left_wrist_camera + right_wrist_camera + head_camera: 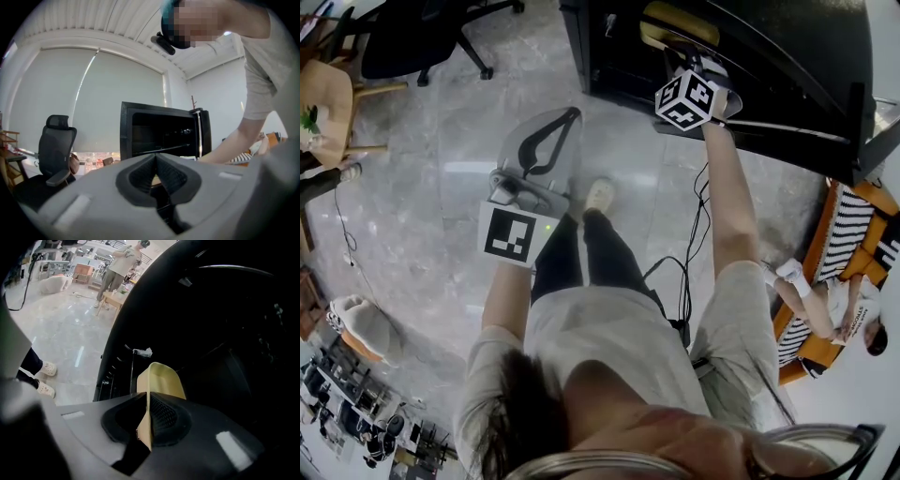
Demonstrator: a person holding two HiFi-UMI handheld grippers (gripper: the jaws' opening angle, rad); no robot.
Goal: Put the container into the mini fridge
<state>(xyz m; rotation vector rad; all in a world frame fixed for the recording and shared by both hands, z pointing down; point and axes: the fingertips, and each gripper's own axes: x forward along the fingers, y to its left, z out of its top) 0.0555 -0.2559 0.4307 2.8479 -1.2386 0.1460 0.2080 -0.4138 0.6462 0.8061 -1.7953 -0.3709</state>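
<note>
A pale yellow container is held inside the dark opening of the black mini fridge at the upper right of the head view. My right gripper is shut on the container's rim, with the thin wall pinched between the jaws. My left gripper hangs over the floor in front of the fridge, shut and holding nothing. In the left gripper view its jaws meet tip to tip, and the fridge stands open beyond them.
The fridge door stands open at the right. A black office chair and a wooden table stand at the far left. Cables trail on the marble floor. A person sits on a striped orange seat at the right.
</note>
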